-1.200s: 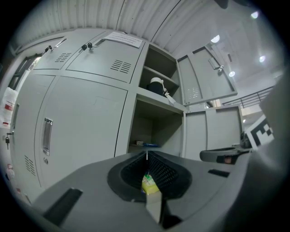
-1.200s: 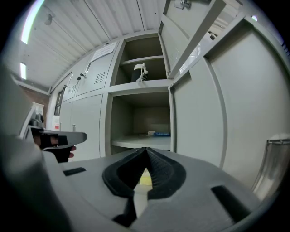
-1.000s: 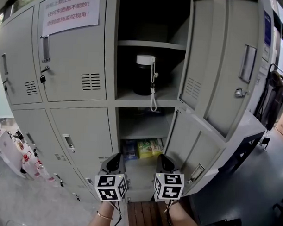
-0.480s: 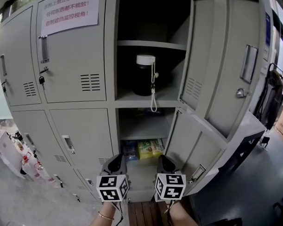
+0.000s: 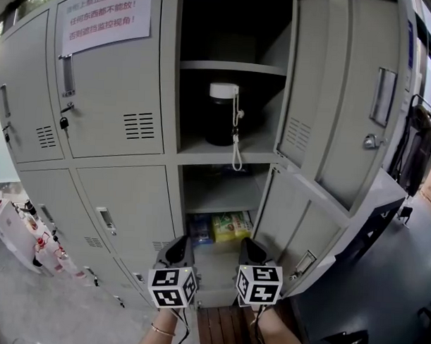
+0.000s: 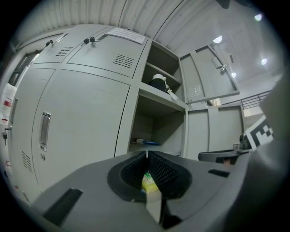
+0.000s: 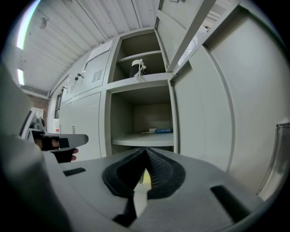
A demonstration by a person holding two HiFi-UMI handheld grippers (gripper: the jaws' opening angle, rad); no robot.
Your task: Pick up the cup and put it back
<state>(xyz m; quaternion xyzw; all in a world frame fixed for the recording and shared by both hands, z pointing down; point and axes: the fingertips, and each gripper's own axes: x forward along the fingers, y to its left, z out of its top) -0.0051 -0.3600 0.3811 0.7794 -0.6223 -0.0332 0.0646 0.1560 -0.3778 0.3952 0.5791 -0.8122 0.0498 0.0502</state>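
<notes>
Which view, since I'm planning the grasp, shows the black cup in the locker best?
The head view: the cup stands unobstructed on the shelf, with its white lid and hanging cord clear. Both gripper views show it only small and distant, from below.

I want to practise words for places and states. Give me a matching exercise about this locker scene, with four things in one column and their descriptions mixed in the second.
Things:
1. cup
2. yellow packets
3. paper notice
4. right gripper

Descriptions:
A. stuck on a closed door, upper left
B. jaws together, nothing held
C. in the upper open compartment, under its shelf
D. at the bottom of the lower open compartment

Pairs: 1-C, 2-D, 3-A, 4-B
</notes>
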